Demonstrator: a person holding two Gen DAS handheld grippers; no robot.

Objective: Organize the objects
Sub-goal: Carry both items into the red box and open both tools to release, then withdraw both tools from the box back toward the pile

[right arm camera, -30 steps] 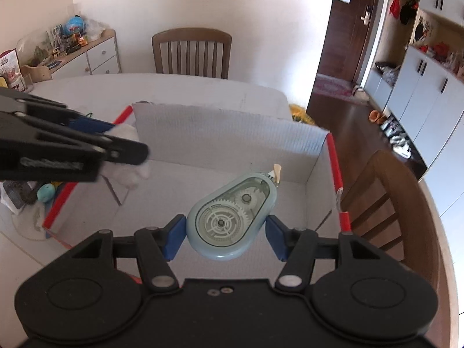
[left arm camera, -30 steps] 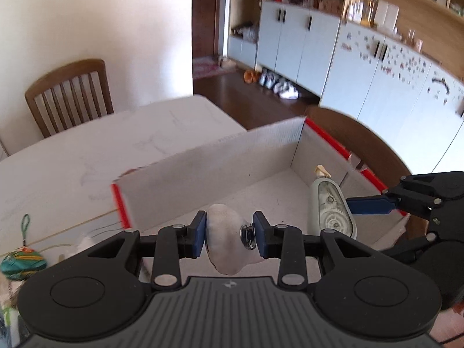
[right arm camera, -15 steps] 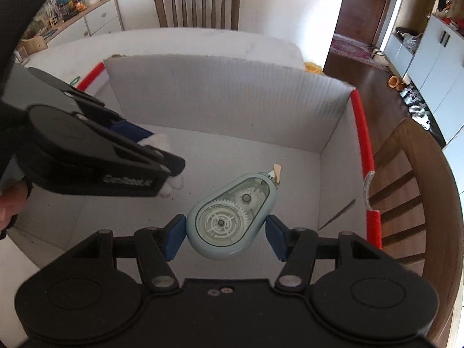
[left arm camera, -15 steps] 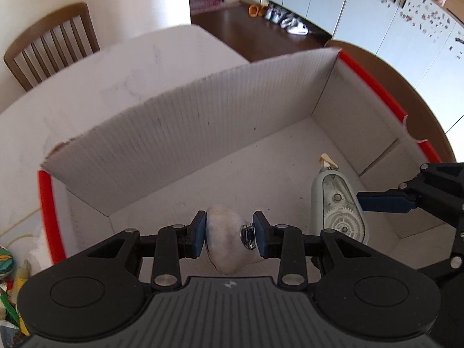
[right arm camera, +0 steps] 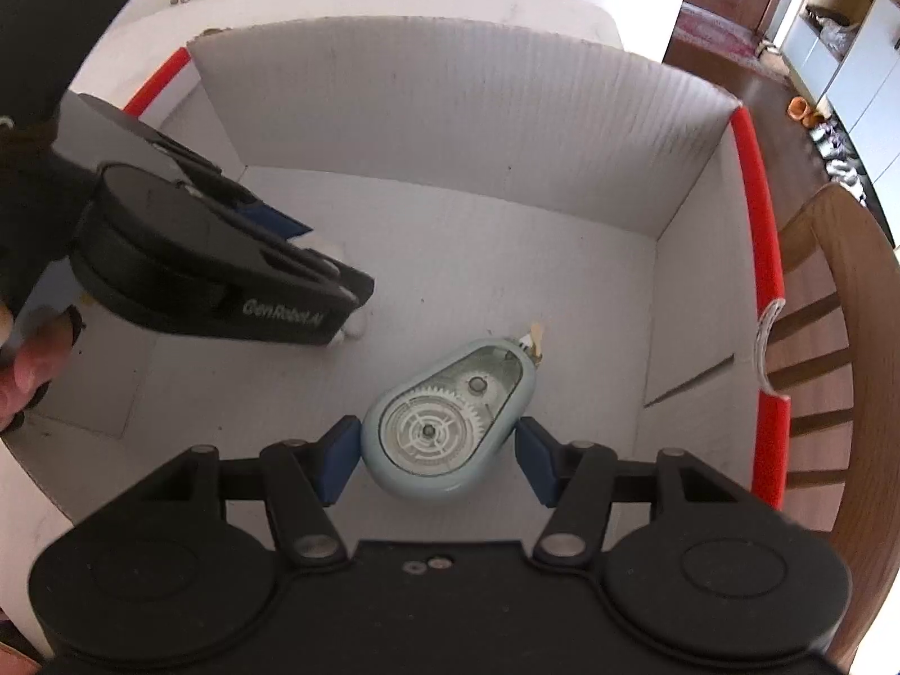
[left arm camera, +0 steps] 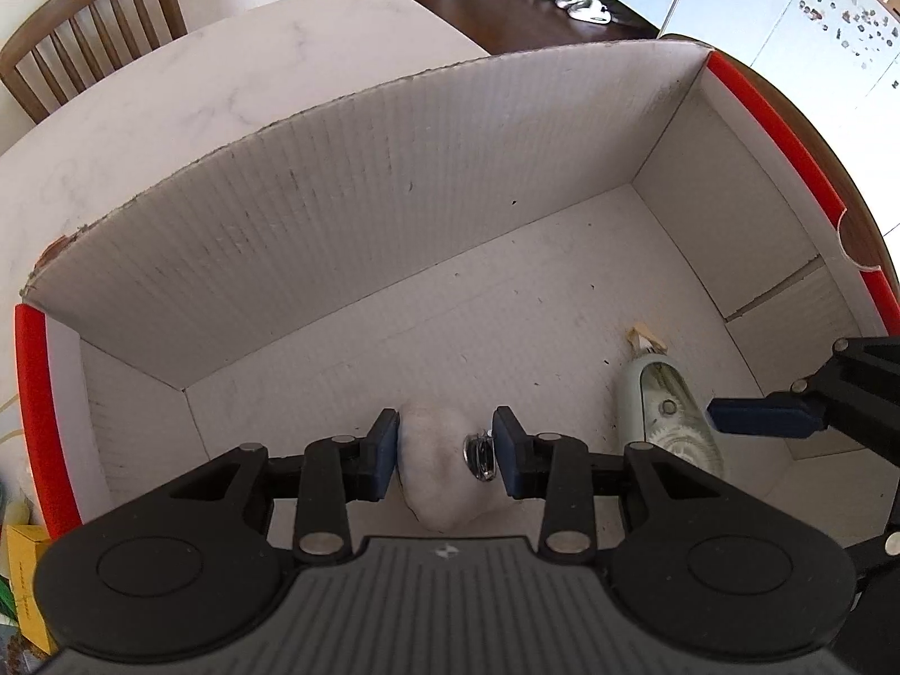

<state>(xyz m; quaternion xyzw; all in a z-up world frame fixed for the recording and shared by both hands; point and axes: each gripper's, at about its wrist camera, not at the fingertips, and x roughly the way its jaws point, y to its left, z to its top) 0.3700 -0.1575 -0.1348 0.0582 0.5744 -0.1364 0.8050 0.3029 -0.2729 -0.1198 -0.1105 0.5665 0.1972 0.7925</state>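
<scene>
Two grippers are down inside the big white corrugated cardboard box with red-edged sides (left arm camera: 506, 180), which sits on a white marble-look table (left arm camera: 225, 84). The left gripper (left arm camera: 447, 453) is clamped on a soft white pouch with a metal ring (left arm camera: 439, 467) near the box's front wall. The right gripper (right arm camera: 436, 458) has its jaws spread wide, and the pale blue teardrop-shaped correction tape dispenser (right arm camera: 447, 427) sits loose between them on the box floor.
</scene>
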